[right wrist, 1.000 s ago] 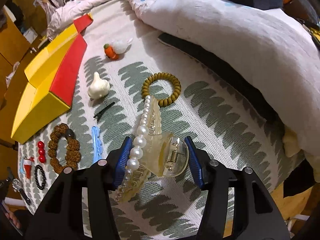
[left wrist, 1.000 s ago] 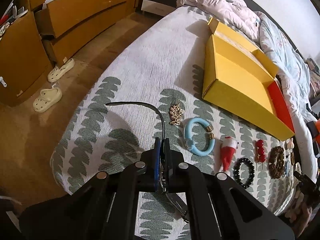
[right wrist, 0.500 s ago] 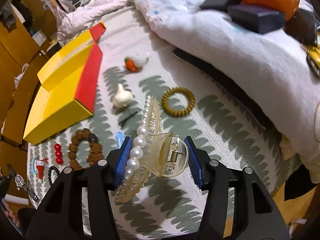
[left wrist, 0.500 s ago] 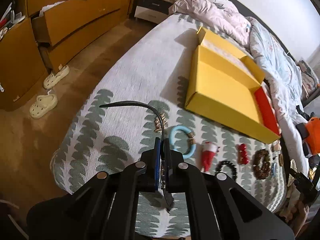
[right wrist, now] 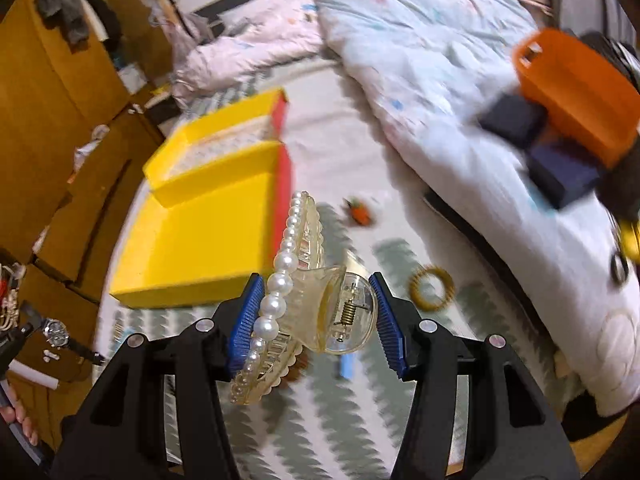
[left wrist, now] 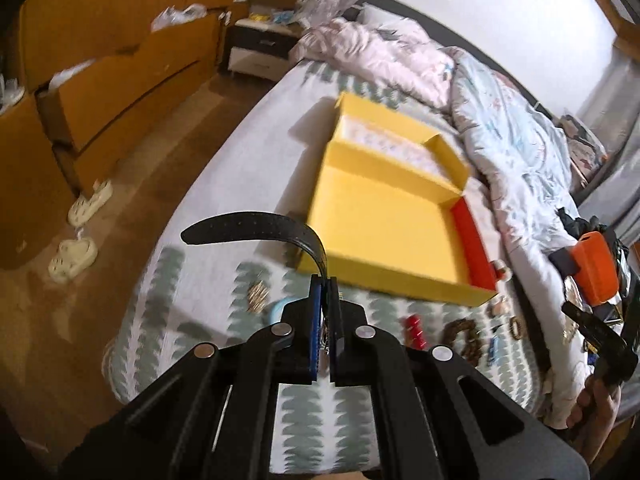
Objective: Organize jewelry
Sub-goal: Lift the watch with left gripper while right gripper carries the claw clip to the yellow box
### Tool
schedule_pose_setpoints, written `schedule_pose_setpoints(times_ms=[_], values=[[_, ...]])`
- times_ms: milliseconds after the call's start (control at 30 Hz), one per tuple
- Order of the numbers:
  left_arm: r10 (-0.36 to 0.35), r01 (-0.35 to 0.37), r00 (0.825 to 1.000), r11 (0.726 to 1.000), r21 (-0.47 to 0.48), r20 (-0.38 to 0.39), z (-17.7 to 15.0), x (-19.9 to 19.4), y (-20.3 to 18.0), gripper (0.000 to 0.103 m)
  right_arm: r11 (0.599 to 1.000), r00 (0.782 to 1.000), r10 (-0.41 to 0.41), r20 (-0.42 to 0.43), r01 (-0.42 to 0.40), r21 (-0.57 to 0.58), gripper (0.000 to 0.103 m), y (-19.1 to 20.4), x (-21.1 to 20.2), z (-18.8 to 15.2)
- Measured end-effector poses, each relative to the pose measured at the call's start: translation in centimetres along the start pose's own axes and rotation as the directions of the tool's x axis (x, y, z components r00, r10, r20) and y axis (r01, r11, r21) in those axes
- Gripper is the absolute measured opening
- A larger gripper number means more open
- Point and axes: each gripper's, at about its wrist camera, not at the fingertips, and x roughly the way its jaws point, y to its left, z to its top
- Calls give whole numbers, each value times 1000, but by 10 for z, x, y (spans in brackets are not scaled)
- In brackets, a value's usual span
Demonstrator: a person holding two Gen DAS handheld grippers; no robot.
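Bedspread (left wrist: 208,184), white with green leaf print, spread over a bed beside a wooden floor (left wrist: 132,184) and orange-brown drawers (left wrist: 120,80); crumpled pink and pale blue quilts (left wrist: 500,128) heaped along the far side. Yellow box (left wrist: 380,216) lying open mid-bed, red inner flap at its right end, nothing visible inside. Plain white cloth to the left of the box, running bare to the mattress edge. Small jewelry, blurred, strung in a row on the print just in front of the box: gold cluster (left wrist: 258,298), red piece (left wrist: 414,330), brown bead ring (left wrist: 466,338). Seen from the right wrist, a mustard coil ring (right wrist: 432,288) near the quilt edge, a tiny orange charm (right wrist: 360,214) further back. Left gripper (left wrist: 325,304) raised above the row, tilted down at the bed, jaws pressed together on a black watch strap (left wrist: 256,226) that arcs up and left; watch face visible in the right-wrist view (right wrist: 56,332). Right gripper (right wrist: 316,312) also raised and angled down, jaws partly spread and pinching a clear hair claw (right wrist: 320,300) edged with pearls, spring end toward the right pad.
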Motion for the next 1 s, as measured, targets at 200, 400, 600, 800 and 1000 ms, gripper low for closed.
schedule_pose_setpoints(times_ms=[200, 400, 600, 800, 1000], values=[[-43, 40, 998, 997, 67, 38, 42, 3, -51, 2, 996, 998, 66, -23, -67, -59, 55, 47, 23, 36], [-102, 103, 995, 987, 124, -12, 82, 46, -100, 2, 988, 988, 113, -101, -123, -94, 55, 93, 76, 71], [-116, 130, 988, 981, 146, -101, 104, 105, -126, 2, 985, 982, 116, -149, -132, -108, 55, 121, 129, 97], [-141, 174, 966, 974, 142, -216, 114, 173, -136, 2, 986, 969, 97, -226, -125, -114, 55, 132, 202, 112], [-105, 146, 956, 980, 134, -273, 117, 233, -128, 2, 988, 951, 54, -304, -94, -121, 55, 128, 264, 113]])
